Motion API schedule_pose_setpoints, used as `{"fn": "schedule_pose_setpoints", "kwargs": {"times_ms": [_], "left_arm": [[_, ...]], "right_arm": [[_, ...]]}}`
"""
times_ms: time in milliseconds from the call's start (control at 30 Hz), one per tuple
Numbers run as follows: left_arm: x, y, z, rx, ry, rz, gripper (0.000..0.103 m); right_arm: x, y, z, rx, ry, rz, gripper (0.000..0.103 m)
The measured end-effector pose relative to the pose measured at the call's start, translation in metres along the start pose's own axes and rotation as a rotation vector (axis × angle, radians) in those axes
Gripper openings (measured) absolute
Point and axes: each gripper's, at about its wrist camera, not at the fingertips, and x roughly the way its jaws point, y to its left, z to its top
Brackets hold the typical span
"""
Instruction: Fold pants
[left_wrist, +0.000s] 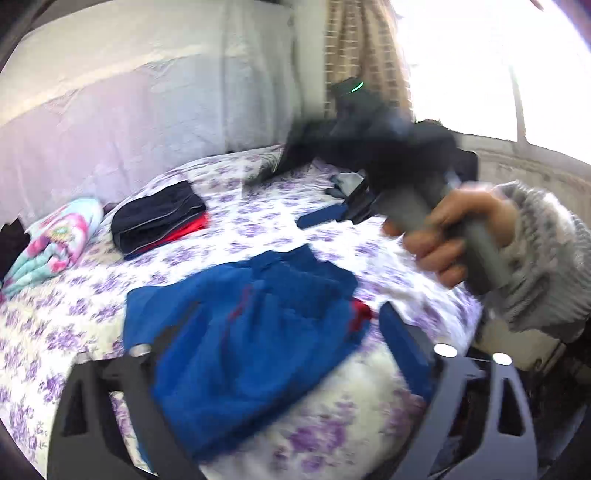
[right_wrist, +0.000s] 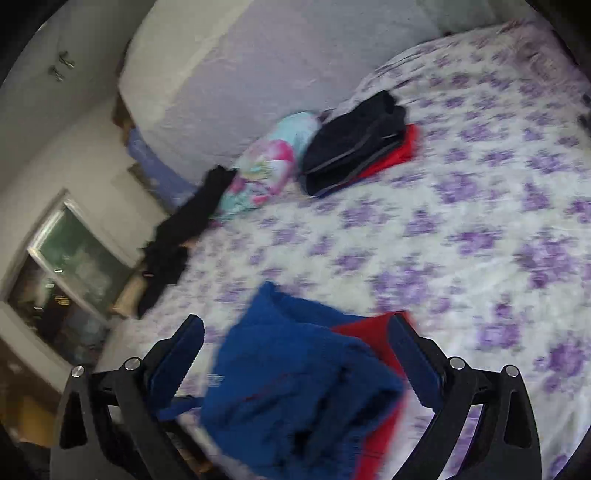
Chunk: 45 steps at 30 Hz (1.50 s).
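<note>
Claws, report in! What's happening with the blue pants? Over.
Left claw and right claw open. Blue pants bunched on bed, ungripped. Nothing blocking.

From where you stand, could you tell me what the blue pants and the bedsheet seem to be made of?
Blue pants: apparently fleece or terry knit, matte and fuzzy, folding in thick soft lumps; red trim shows. Bedsheet: probably thin woven cotton, matte, printed with purple flowers; blur leaves the weave unclear.

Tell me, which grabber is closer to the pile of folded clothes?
Right, I think. The right gripper floats past the blue pants, toward the folded pile. The left gripper sits back over the pants.
</note>
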Motion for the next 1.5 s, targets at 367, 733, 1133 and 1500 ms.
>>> {"fn": "schedule_pose_setpoints", "kwargs": {"times_ms": [367,733,1133,1500], "left_arm": [[0.022,0.002,-0.037,-0.013,0.161,-0.037,0.093],[0.030,0.001,-0.032,0.016,0.159,-0.047,0.094],[0.024,0.002,-0.016,-0.014,0.150,-0.096,0.096],[0.055,-0.039,0.000,0.035,0.143,-0.232,0.096]], "right_arm": [[0.136,0.021,0.032,0.005,0.539,0.099,0.099],[0.136,0.010,0.020,-0.156,0.565,-0.034,0.018],[0.080,-0.005,0.056,-0.049,0.388,0.015,0.009],[0.028,-0.050,0.003,0.095,0.366,-0.038,0.081]]}}
